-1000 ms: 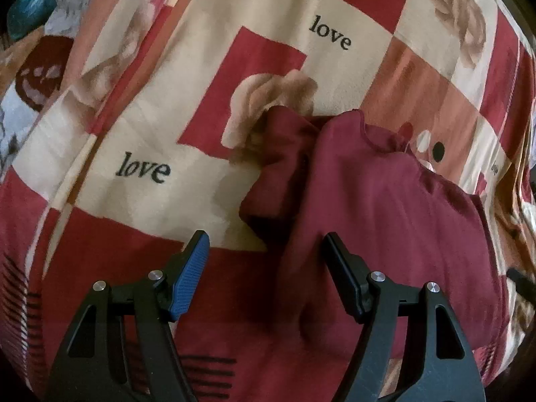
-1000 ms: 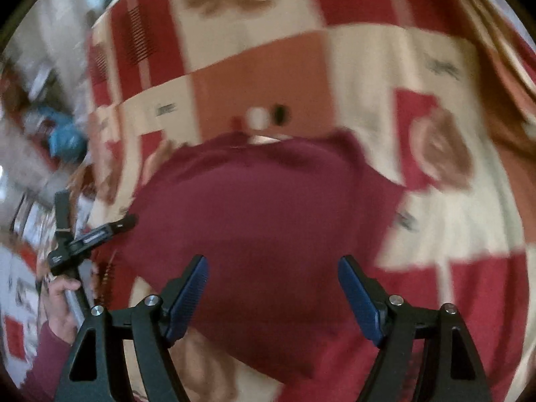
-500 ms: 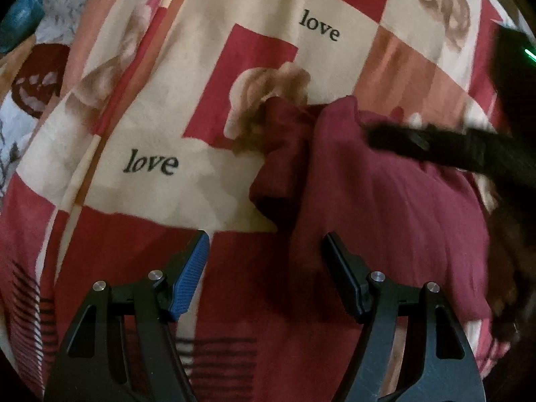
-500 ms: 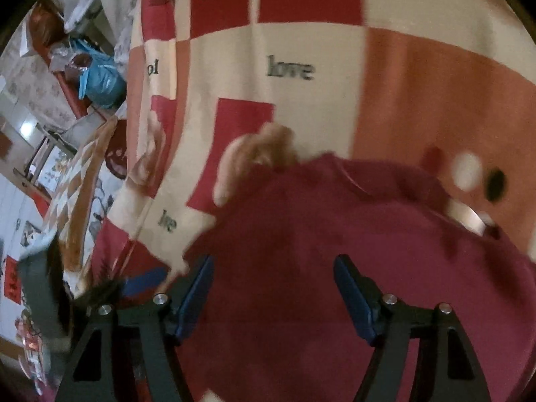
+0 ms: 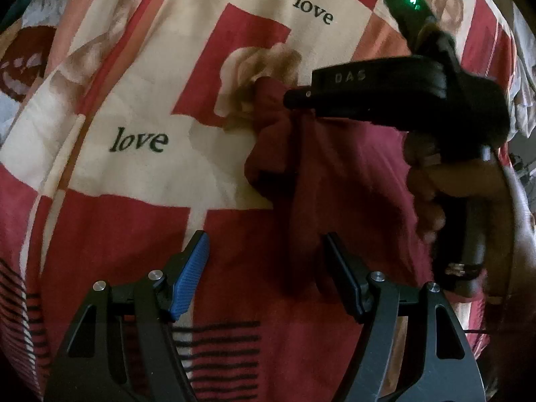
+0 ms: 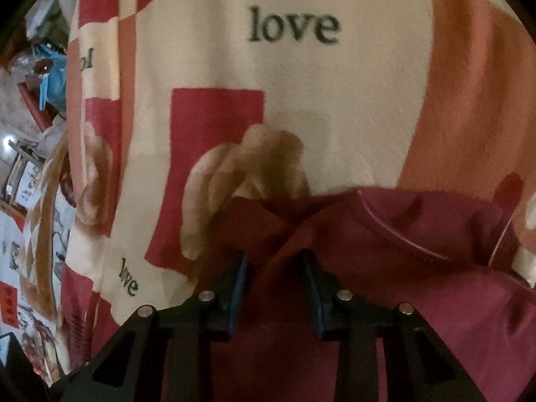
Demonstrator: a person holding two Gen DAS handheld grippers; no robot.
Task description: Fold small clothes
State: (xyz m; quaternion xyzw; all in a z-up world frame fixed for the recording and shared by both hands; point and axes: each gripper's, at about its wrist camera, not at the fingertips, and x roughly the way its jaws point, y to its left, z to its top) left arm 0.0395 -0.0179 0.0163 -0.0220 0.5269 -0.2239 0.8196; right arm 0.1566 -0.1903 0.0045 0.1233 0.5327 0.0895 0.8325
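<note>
The right tool (image 6: 274,278) has just been closing its jaws, and in its own view they now stand narrow with a bunched fold of the dark red shirt (image 6: 418,288) between the blue pads (image 6: 238,278). Whether the pads already press the cloth I cannot tell for sure; the fabric rises in a ridge between them, so I judge the grasp is almost made. This fold is at the crumpled sleeve (image 5: 271,154), on the left side of the garment as the left camera sees it, where the nose of the right tool (image 5: 301,95) meets the cloth.

The left tool (image 5: 264,271) hangs with its jaws wide and holds nothing. It is above the lower left edge of the shirt (image 5: 351,184).

The shirt lies on a blanket (image 5: 134,100) of red and cream squares with roses and the word "love". The body of the shirt is mostly spread, the neckline (image 6: 402,238) away from the person.

In my judgement the folding has hardly begun: no clean fold is visible. The sleeve must be brought inward, then the other side, then the length.
</note>
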